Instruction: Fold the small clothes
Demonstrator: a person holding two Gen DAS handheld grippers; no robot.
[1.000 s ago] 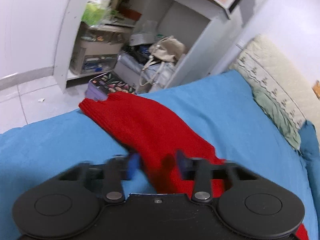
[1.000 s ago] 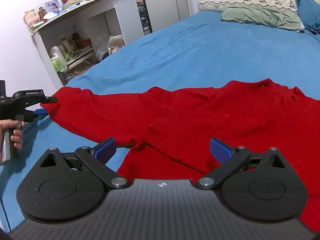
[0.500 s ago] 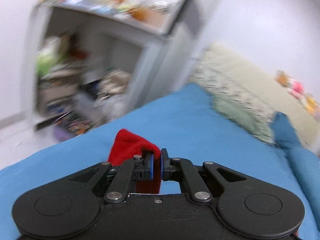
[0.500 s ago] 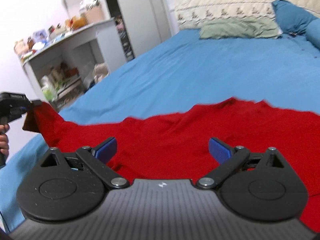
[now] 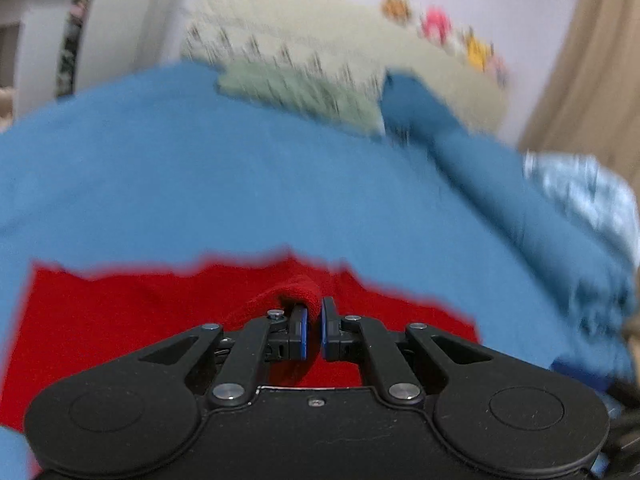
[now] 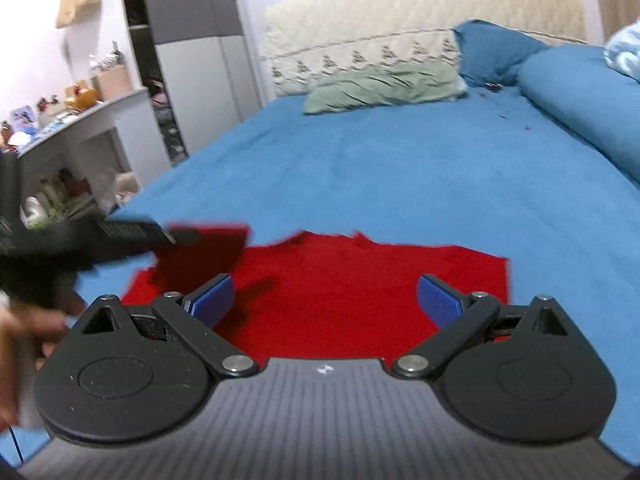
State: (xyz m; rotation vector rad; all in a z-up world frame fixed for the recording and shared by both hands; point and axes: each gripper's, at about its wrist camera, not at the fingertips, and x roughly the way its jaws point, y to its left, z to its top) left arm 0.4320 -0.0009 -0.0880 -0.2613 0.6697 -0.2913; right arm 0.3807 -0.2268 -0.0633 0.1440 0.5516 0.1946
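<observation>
Left wrist view, heavily blurred: we see the left gripper with its blue pads nearly together, clamped on a fold of the red garment, whose cuff end bulges just above the fingertips. Beyond it lies the blue bedsheet, and a pale blue patterned cloth sits far off to the gripper's right; we find it only at the edge of the other view.

Right wrist view is sharper. We see the right gripper with its jaws wide apart, nothing between them, above the garment's flat body spread on the sheet just ahead. To its left, the left gripper carries a dark red sleeve end over the garment, a hand blurred behind it. A green pillow lies well ahead by the headboard.
</observation>
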